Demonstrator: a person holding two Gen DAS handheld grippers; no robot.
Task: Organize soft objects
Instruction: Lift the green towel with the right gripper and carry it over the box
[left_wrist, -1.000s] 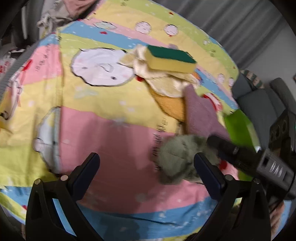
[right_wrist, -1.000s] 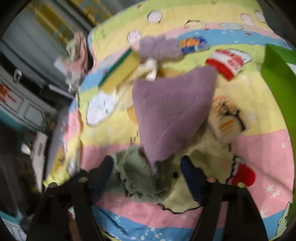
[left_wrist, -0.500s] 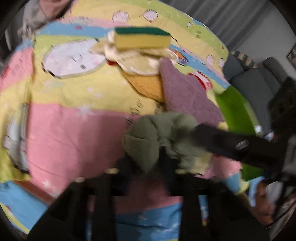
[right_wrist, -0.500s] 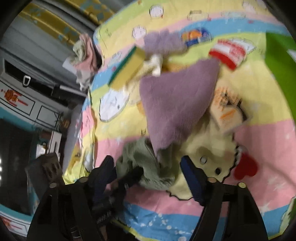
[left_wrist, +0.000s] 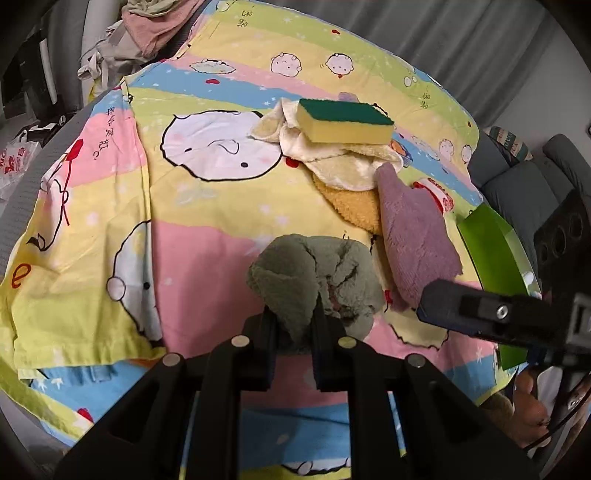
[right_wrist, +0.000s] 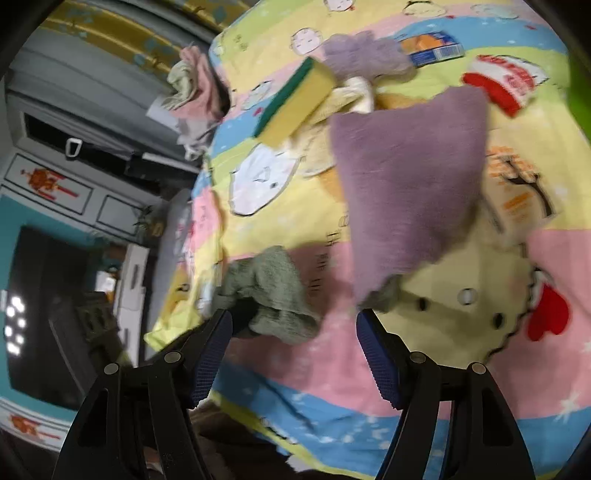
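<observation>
- Left gripper (left_wrist: 293, 317): jaws closing, pads pinching a fold of the green cloth (left_wrist: 314, 277); the cloth is bunched up at the near middle of the bed (left_wrist: 207, 284).
- Right gripper (right_wrist: 293, 332): jaws apart, nothing between them; its tip sits just right of the green cloth.
- Purple cloth (left_wrist: 413, 236) lies right of the green one, over an orange cloth (left_wrist: 354, 205).
- Sponge (left_wrist: 343, 120), green top, sits on a cream cloth (left_wrist: 332, 162) further away.
- Green bin (left_wrist: 495, 251) at the bed's right edge.
</observation>
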